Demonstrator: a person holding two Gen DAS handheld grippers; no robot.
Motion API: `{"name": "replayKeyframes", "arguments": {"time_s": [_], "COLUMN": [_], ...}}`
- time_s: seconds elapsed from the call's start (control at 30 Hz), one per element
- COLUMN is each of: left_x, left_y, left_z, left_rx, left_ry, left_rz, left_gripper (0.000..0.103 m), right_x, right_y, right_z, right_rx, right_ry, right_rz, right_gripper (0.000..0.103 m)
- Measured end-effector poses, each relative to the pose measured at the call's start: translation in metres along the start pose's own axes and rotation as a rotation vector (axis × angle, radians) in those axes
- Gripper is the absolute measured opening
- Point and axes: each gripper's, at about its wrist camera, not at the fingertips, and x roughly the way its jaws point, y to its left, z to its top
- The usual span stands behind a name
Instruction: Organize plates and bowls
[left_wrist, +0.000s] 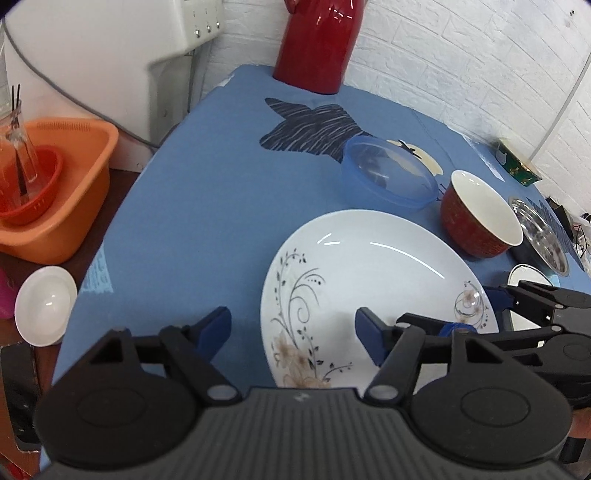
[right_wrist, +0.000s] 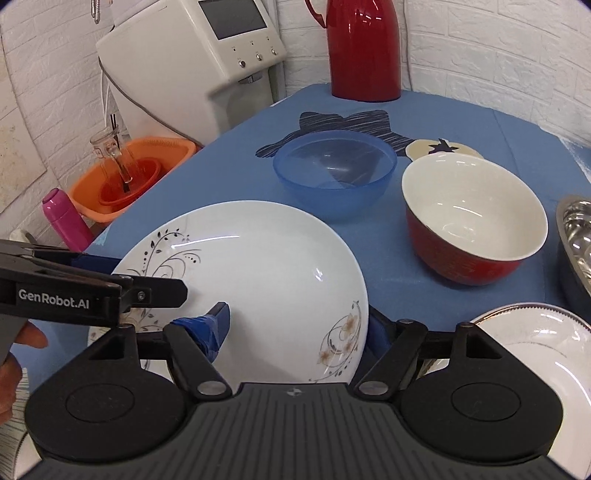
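A large white plate with floral print (left_wrist: 369, 266) (right_wrist: 258, 266) lies on the blue tablecloth (left_wrist: 207, 206), closest to both grippers. My left gripper (left_wrist: 293, 328) (right_wrist: 147, 277) is open and straddles the plate's left rim, one finger over the plate and one over the cloth. Across from it, my right gripper (right_wrist: 297, 328) (left_wrist: 476, 314) is open astride the right rim, its outer finger partly hidden behind the rim. Beyond the plate stand a translucent blue bowl (left_wrist: 388, 173) (right_wrist: 334, 173) and a red bowl with a white inside (left_wrist: 480, 218) (right_wrist: 472, 221).
A steel bowl (right_wrist: 576, 240) and a dark-rimmed white plate (right_wrist: 535, 350) sit at the right. A red thermos (right_wrist: 364, 48) stands at the back. Off the table's left edge are an orange basin (left_wrist: 74, 206), a small white dish (left_wrist: 46, 306) and a pink bottle (right_wrist: 64, 218).
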Motion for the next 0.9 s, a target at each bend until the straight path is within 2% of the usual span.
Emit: {"name": "replayKeyframes", "arguments": {"time_s": [0.2,0.5,0.57,0.73,0.8,0.87,0.9], "left_x": [-0.001,-0.002,-0.003,-0.003,-0.003,-0.004,-0.004], "left_y": [-0.004,0.002,0.003,0.003,0.004,0.003,0.001], "left_z": [-0.005,-0.007,-0.008,-0.008,-0.009,-0.01,-0.01], "left_rx": [0.034,0.017,0.014,0.016,0.005,0.018,0.032], "left_ry": [-0.012,-0.033,-0.036,-0.034,-0.041,-0.047,-0.048], "left_rz": [0.014,-0.007,-0.002,0.007,0.006,0.012,0.022], "left_gripper": [0.069,0.07,0.075,0.075,0.073,0.06,0.057], "right_x": [0.003,0.004,0.004,0.005,0.005,0.003,0.001], "right_y": [0.002,0.007,0.008,0.009,0.009,0.011,0.012], "right_z": [-0.003,-0.007,-0.009,-0.008,-0.008,-0.01,-0.013], "right_rx": [-0.019,0.009,0.016,0.016,0.015,0.006,0.0], "right_ry": [-0.033,-0.06,-0.074,-0.081,-0.077,-0.073,-0.078], "right_rz": [-0.037,-0.071,-0.082,-0.082,-0.078,-0.062,-0.056], "right_gripper": [0.065,0.065,0.066,0.067,0.066,0.068,0.068]}}
